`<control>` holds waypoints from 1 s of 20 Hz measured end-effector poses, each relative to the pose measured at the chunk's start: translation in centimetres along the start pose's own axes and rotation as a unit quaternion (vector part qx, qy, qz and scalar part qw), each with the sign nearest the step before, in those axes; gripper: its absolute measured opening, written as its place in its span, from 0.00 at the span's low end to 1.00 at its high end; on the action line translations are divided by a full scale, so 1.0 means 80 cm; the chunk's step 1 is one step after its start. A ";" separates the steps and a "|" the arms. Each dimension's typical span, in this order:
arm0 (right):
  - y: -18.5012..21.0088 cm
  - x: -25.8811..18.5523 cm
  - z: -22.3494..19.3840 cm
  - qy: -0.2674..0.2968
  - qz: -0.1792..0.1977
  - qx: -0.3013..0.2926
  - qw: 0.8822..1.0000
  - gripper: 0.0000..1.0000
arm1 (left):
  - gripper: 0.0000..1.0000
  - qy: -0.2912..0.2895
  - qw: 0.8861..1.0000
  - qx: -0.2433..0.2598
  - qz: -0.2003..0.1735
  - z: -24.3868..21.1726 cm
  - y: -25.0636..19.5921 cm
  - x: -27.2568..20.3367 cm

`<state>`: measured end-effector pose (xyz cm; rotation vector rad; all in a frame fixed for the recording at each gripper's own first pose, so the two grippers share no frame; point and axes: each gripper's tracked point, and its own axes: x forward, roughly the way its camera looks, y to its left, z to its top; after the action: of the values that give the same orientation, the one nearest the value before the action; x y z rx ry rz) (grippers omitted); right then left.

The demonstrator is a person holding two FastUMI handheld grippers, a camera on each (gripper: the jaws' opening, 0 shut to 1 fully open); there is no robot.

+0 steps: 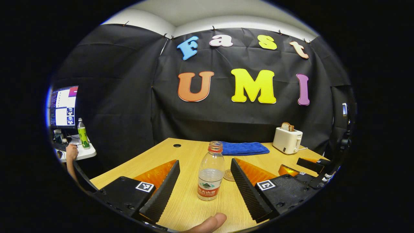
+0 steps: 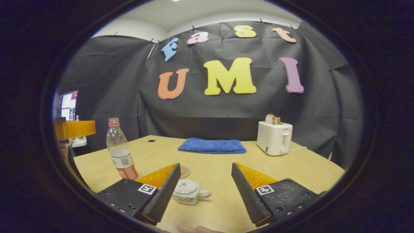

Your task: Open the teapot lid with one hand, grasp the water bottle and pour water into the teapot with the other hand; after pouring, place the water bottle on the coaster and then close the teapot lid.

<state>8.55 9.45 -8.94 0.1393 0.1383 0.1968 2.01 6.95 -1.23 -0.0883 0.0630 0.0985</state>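
wooden desk (image 1: 190, 152) under both my tools. my left hand-held gripper (image 1: 204, 181) is spread wide, its fingers apart on either side of the water bottle (image 1: 211, 173), which stands upright and untouched, with the coaster (image 1: 228, 175) just beside it at 2 o'clock. my right hand-held gripper (image 2: 205, 191) is spread too, the teapot (image 2: 188, 191) sitting lid on near its 9 o'clock finger. blue towel (image 2: 212, 145) and toaster (image 2: 274, 137) sit far back at 12 and 1 o'clock.
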 end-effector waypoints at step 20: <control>0.047 0.063 -0.060 0.048 0.004 -0.013 0.999 0.29 | 0.99 0.003 0.999 0.044 -0.005 -0.016 0.017 0.024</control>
<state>11.99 14.71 -13.71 0.1049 0.2314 0.2140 3.73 8.35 -2.73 -0.0013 0.0720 0.0853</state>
